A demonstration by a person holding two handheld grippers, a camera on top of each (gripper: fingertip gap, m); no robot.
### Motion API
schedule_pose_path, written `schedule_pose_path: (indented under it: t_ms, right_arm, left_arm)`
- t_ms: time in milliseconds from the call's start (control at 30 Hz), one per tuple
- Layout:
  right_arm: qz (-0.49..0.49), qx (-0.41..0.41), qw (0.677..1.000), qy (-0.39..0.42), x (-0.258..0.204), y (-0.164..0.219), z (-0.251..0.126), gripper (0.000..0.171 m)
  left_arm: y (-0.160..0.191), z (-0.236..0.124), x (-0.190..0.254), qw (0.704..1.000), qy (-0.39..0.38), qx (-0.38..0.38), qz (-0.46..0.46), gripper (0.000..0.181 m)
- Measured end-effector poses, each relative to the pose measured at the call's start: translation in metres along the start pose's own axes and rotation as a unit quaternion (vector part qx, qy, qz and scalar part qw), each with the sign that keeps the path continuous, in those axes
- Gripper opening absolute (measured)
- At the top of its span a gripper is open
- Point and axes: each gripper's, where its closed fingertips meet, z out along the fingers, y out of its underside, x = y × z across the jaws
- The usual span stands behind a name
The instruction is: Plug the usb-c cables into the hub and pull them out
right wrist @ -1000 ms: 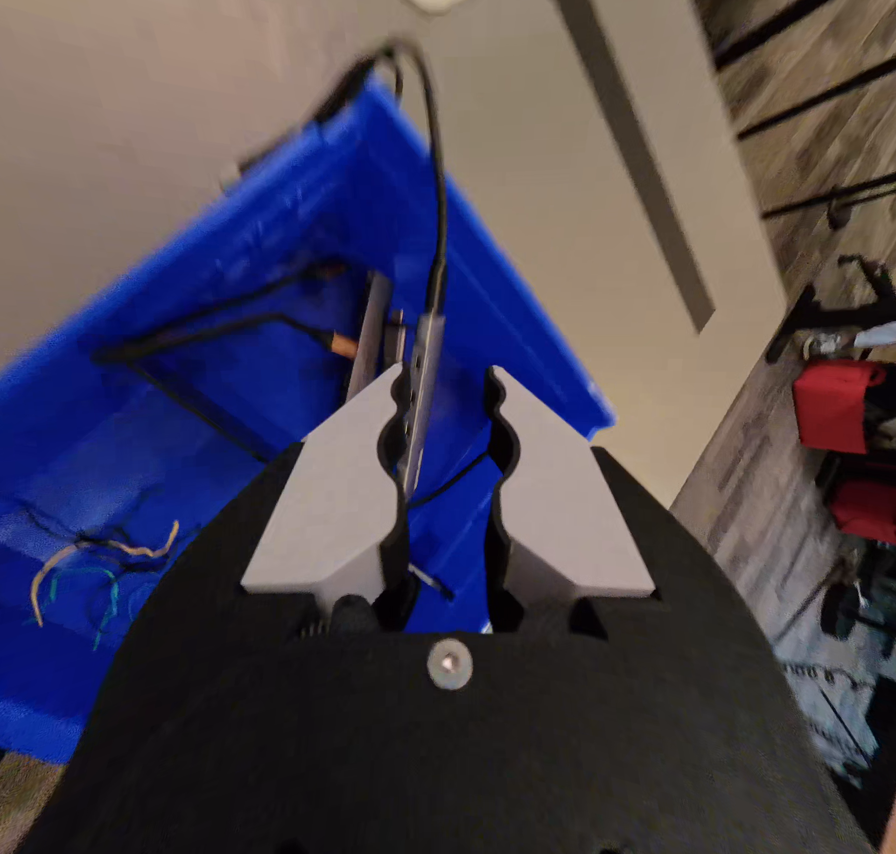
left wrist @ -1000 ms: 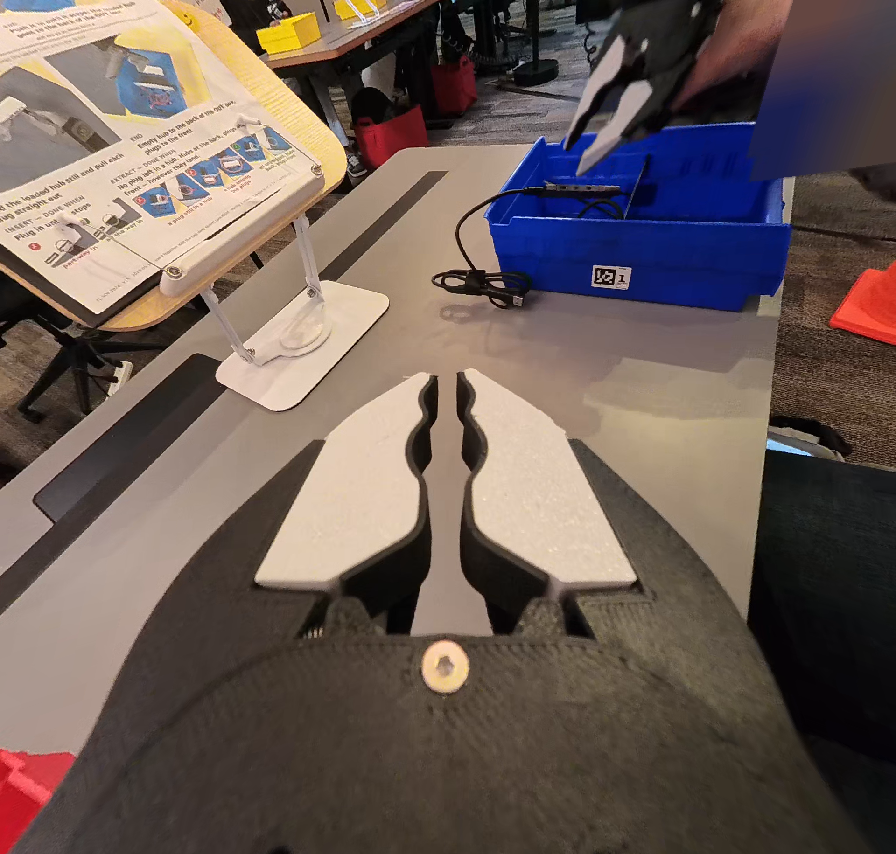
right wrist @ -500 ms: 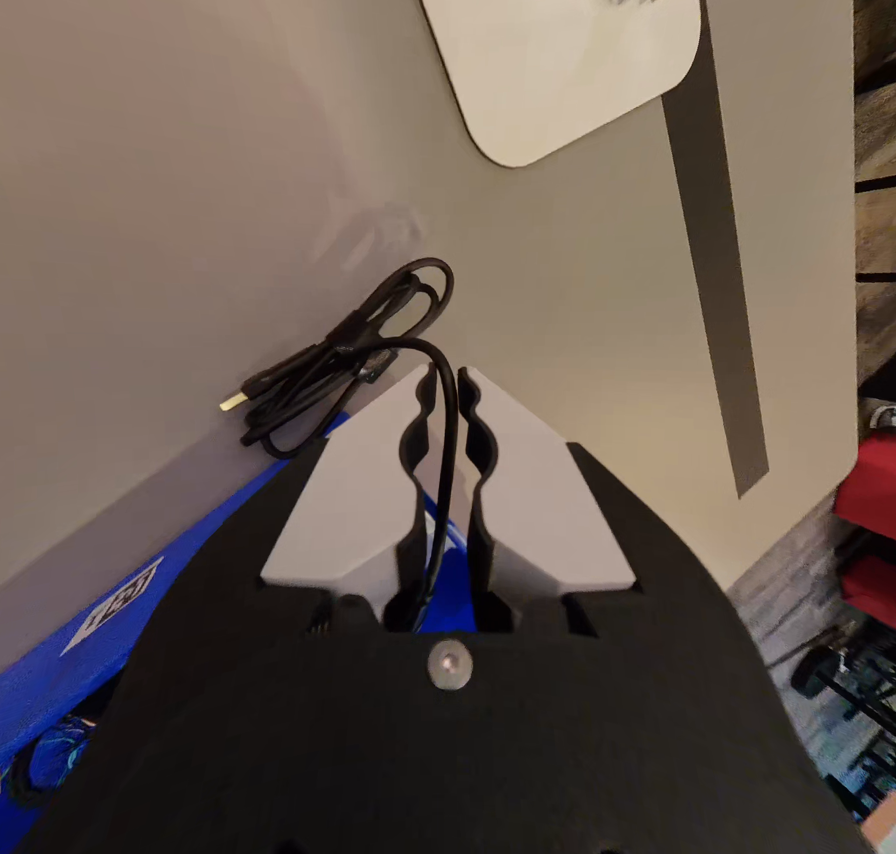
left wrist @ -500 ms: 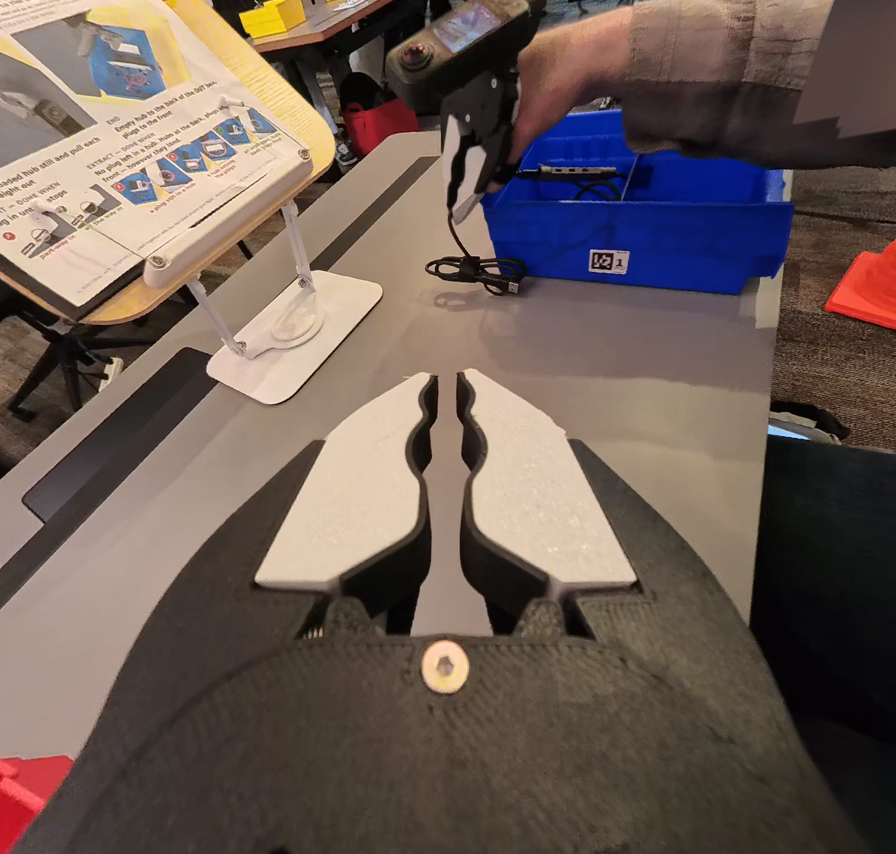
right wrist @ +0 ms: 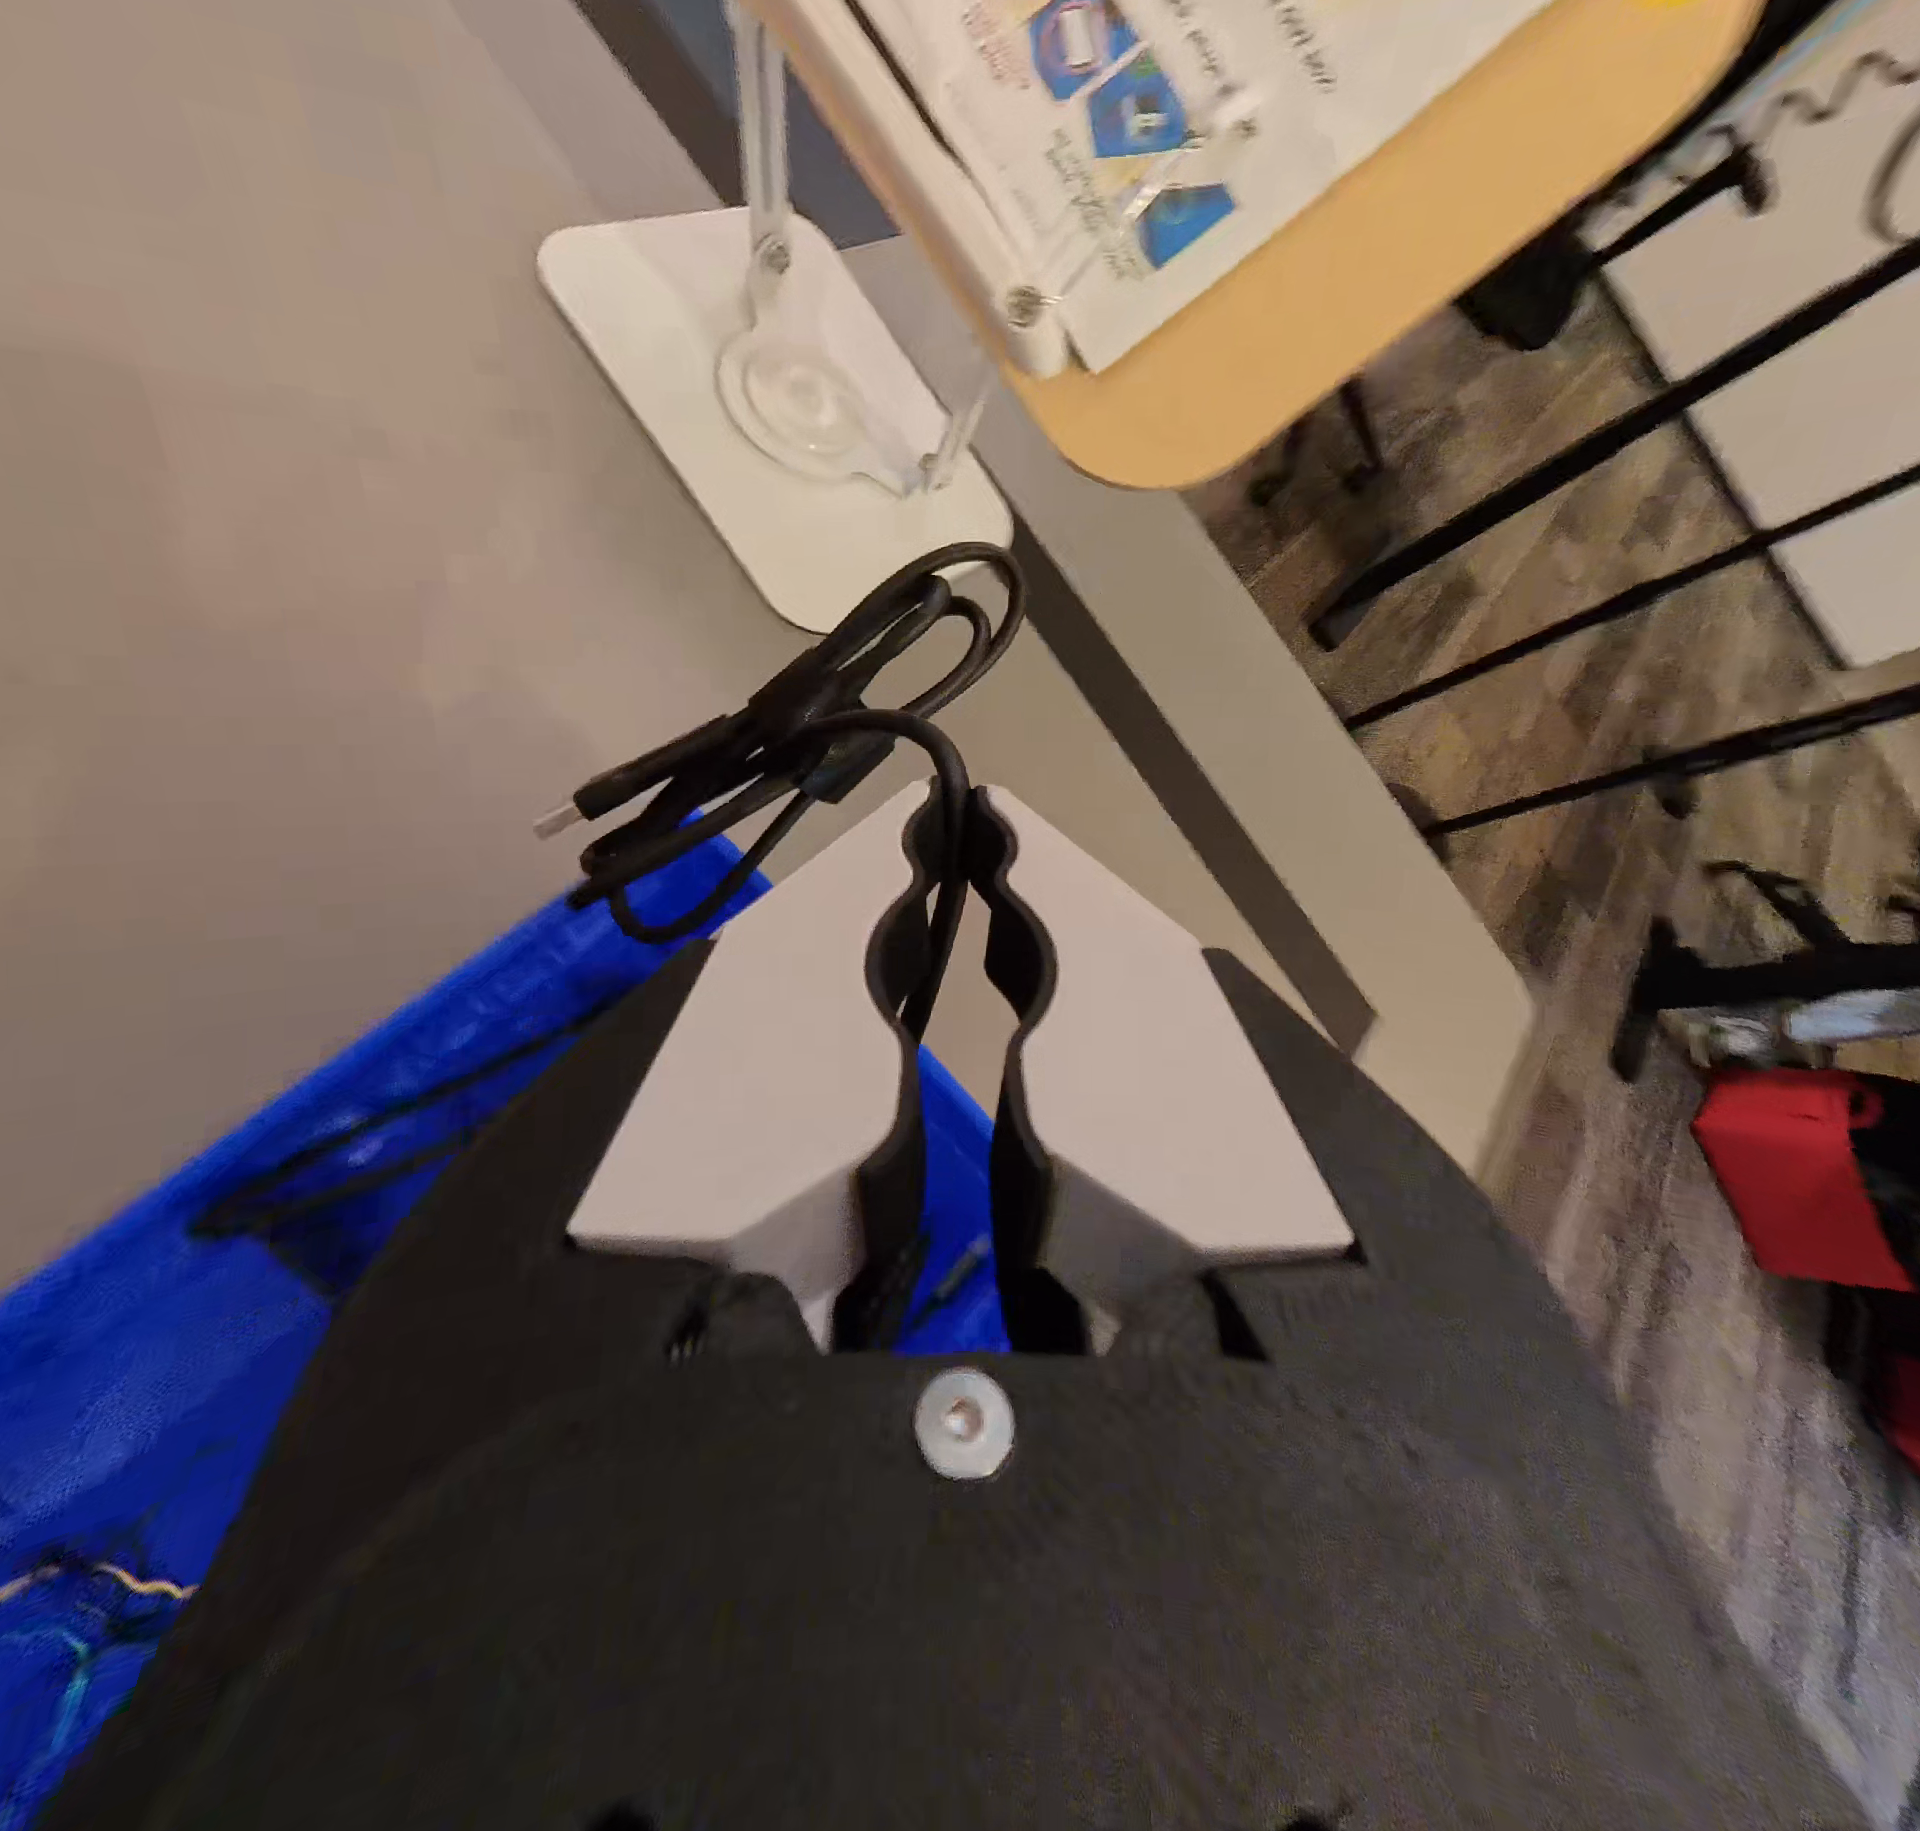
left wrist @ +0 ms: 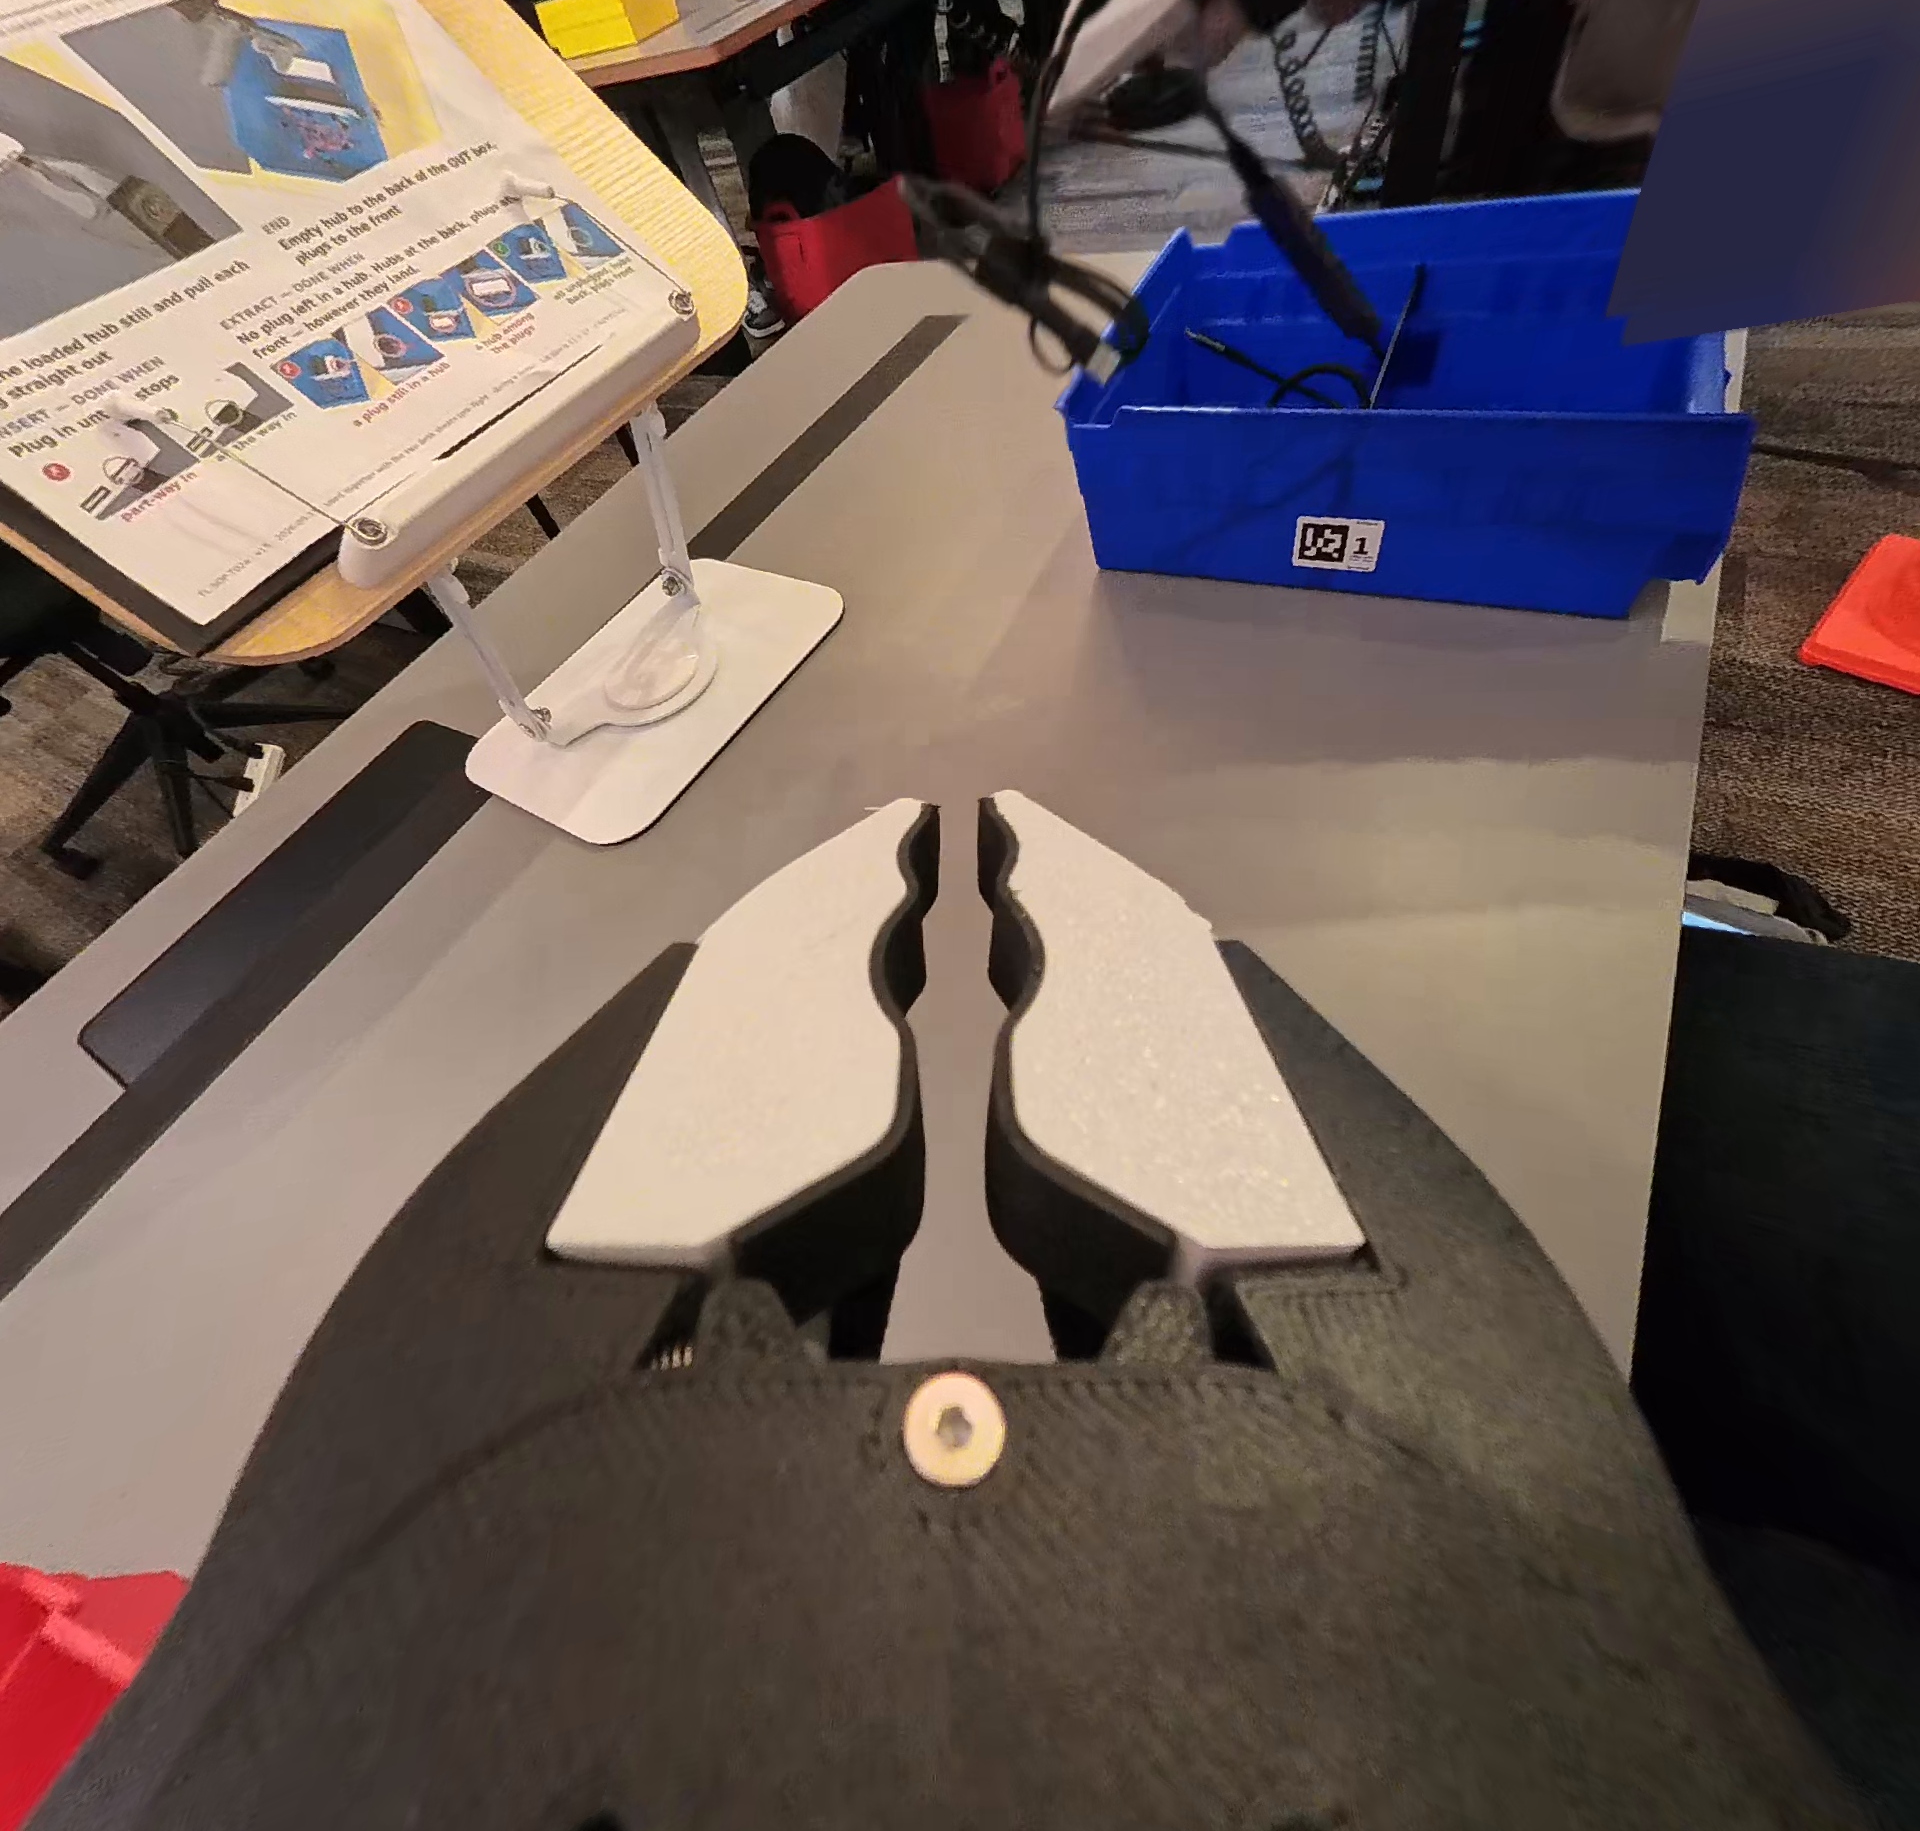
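**Black cable lifted clear of the bin**

Black cord was pinched between the tips of my right gripper (right wrist: 951,805), which I had pressed together on a single strand of the cable (right wrist: 790,742). The rest of it, a bundle bound in the middle, hung off to the left of the tips with one metal plug poking out on the bundle's left end. I judged that I held it by the strand and not the bundle so the bound coil could swing free and come away from the blue bin (right wrist: 312,1210) without snagging the rim.

From my left wrist view the same bundle (left wrist: 1023,269) dangled in the air above the bin's near left corner (left wrist: 1351,493), blurred. A long dark slim thing hung over the bin on the same line; I took it for the hub (left wrist: 1304,233), though the blur kept me from being sure. Another thin black lead (left wrist: 1309,384) lay curled on the bin floor beside the divider.

My right gripper was raised high and tipped steeply down, looking over the grey table (right wrist: 260,431) at the white stand (right wrist: 727,347) that carried the instruction board.

My left gripper (left wrist: 958,815) was empty, its white fingers (left wrist: 769,1054) drawn nearly together with only a narrow slit between them. I held it low and level over the near part of the table, pointed at the far bin, well apart from the cable. I judged it was parked there to steady the hub once that came down.
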Motion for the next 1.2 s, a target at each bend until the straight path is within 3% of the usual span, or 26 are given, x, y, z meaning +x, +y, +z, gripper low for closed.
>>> schedule_pose_path:
  t_ms: [100, 200, 400, 600, 700, 933, 1200]
  right_arm:
    - [-0.004, -0.003, 1.000, 0.030, 0.016, 0.016, -0.030, 0.001]
    - [-0.056, -0.040, 0.997, 0.030, 0.005, 0.038, -0.030, 0.001]
    - [-0.176, -0.105, 0.978, -0.029, -0.052, 0.064, 0.001, 0.001]
    - [-0.233, -0.188, 0.952, -0.060, -0.087, 0.097, 0.050, 0.003]
    - [-0.194, -0.197, 0.958, -0.070, -0.082, 0.095, 0.049, 0.005]
    - [-0.169, -0.173, 0.970, -0.028, -0.063, 0.067, 0.010, 0.035]
    - [-0.164, -0.106, 0.979, 0.059, -0.058, 0.031, -0.046, 0.028]
  left_arm:
    - [0.000, 0.003, 0.003, 1.000, 0.002, -0.002, 0.002, 0.006]
    - [0.000, 0.006, 0.007, 1.000, 0.005, -0.005, 0.006, 0.006]
    - [-0.001, 0.006, 0.012, 1.000, 0.003, -0.011, 0.020, 0.006]
    - [-0.004, 0.001, 0.009, 0.999, -0.005, -0.012, 0.030, 0.006]
    - [-0.004, -0.003, 0.007, 0.999, -0.009, -0.016, 0.039, 0.007]
    - [-0.014, -0.023, -0.008, 0.998, -0.033, -0.018, 0.058, 0.010]
    - [-0.012, -0.079, -0.048, 0.987, -0.110, -0.090, 0.080, 0.027]
